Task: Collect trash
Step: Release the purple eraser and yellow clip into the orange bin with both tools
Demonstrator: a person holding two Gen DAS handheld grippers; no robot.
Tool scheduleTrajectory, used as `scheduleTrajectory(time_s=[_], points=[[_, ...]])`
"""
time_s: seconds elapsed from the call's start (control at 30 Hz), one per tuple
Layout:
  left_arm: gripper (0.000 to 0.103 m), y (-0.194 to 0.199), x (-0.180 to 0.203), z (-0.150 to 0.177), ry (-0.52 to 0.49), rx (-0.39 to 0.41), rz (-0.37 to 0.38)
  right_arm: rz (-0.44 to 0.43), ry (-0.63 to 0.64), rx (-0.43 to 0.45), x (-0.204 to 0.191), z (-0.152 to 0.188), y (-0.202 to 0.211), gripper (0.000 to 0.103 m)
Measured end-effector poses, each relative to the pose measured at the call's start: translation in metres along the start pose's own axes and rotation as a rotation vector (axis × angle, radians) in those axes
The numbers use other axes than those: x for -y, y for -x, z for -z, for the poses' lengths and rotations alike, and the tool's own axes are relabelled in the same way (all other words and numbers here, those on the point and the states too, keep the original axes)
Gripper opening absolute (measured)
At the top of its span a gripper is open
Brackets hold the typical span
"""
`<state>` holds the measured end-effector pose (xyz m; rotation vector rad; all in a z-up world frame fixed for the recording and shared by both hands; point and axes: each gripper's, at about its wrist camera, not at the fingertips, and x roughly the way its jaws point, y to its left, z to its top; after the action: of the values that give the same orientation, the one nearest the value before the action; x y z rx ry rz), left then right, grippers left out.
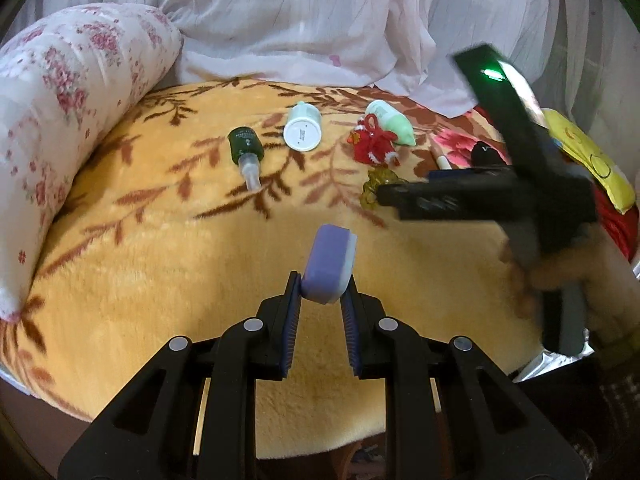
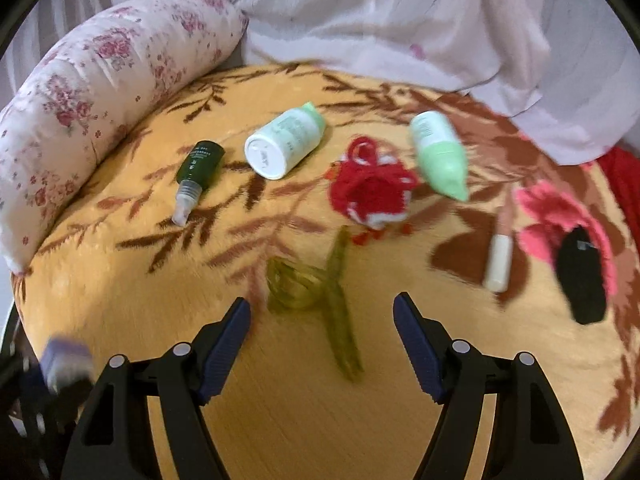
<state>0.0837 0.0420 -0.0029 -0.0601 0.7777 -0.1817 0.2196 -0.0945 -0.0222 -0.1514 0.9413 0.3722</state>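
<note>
My left gripper [image 1: 322, 300] is shut on a purple and white block [image 1: 330, 268] and holds it above the orange blanket [image 1: 160, 272]. The block also shows blurred at the lower left of the right wrist view [image 2: 66, 364]. My right gripper [image 2: 322, 320] is open and hovers over an olive-green ribbon [image 2: 316, 292]; in the left wrist view it [image 1: 384, 194] reaches over the ribbon [image 1: 378, 184]. Further back lie a dark green spray bottle [image 2: 198, 172], a white jar [image 2: 282, 142], a red yarn pouch [image 2: 372, 184] and a light green tube [image 2: 440, 156].
A white marker [image 2: 498, 264] and a black object [image 2: 582, 276] lie at the right. A floral bolster pillow [image 2: 100, 92] lines the left edge and a white curtain [image 2: 400, 20] hangs behind. A yellow cloth [image 1: 588, 156] lies at the far right.
</note>
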Motion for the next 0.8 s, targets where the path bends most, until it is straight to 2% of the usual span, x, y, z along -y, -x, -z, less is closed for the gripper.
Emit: scheduleTrajectory(time_s=[0.07,0.1,0.13,0.17,0.27,0.33,0.47,0.63,0.8], points=[[0.02,0.0,0.001,0.003,0.003,-0.002,0.005,0.011,0.002,-0.031,-0.004,-0.008,-0.015,0.07],[0.02,0.0,0.0,0.005,0.003,-0.006,0.008,0.022,0.003,-0.043,-0.005,-0.009,-0.02,0.063],[0.02,0.001,0.001,0.006,0.007,-0.009,0.012,0.034,0.002,-0.07,-0.004,-0.011,-0.028,0.042],[0.02,0.001,0.001,0.007,0.011,-0.009,0.015,0.022,-0.009,-0.089,-0.002,-0.012,-0.033,0.043],[0.02,0.005,0.005,0.012,0.01,-0.003,0.025,0.022,-0.032,-0.058,0.002,-0.007,-0.023,0.042],[0.02,0.009,0.009,0.016,0.005,-0.001,0.035,0.037,-0.014,-0.019,0.0,0.0,-0.008,0.042],[0.02,0.024,0.024,0.029,-0.001,0.005,0.059,0.005,-0.021,0.045,-0.002,0.03,0.04,0.042],[0.02,0.04,0.052,0.057,-0.037,-0.044,0.12,-0.037,-0.011,0.08,-0.007,0.097,0.104,0.042],[0.02,0.046,0.079,0.1,-0.092,-0.16,0.21,-0.072,-0.012,0.003,-0.014,0.18,0.142,0.042]])
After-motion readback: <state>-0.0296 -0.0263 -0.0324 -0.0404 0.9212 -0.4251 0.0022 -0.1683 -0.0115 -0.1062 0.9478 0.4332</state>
